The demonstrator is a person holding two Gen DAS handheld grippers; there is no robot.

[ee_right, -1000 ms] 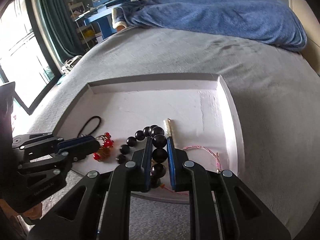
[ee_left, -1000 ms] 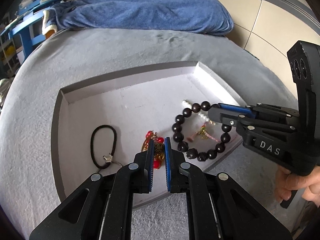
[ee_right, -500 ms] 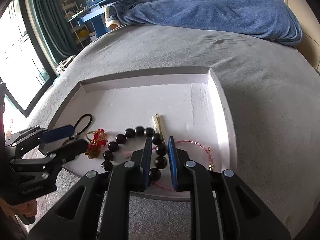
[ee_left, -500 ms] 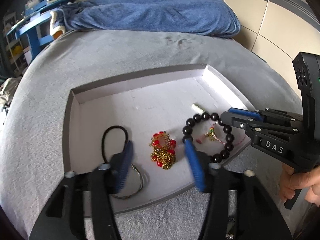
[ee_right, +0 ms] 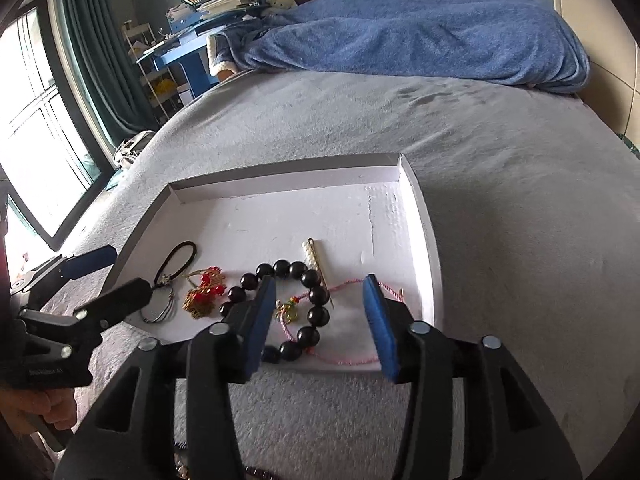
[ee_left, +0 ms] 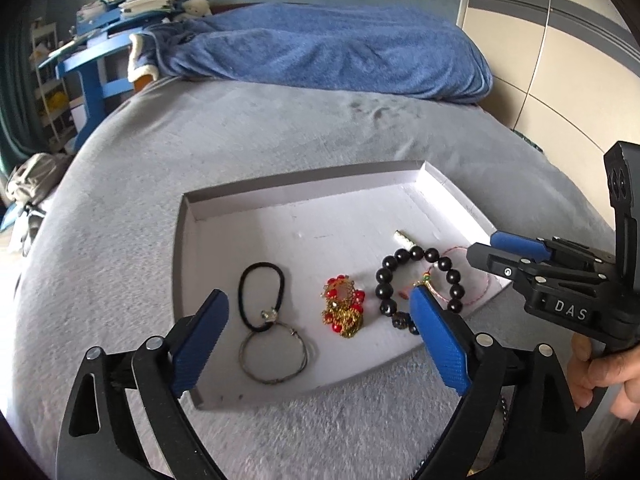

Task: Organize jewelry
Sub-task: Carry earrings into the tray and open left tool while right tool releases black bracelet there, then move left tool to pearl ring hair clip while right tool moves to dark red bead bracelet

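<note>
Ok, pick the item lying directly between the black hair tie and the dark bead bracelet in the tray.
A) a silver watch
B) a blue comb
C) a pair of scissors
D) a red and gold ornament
D: the red and gold ornament lies in the white tray between the black hair tie and the dark bead bracelet.

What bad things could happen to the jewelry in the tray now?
The pink cord lies tangled under the dark bead bracelet, so lifting one might drag the other. The hair tie touches the wire ring, so they could snag. The tray sits on a soft bed, so a push could tip it.
</note>
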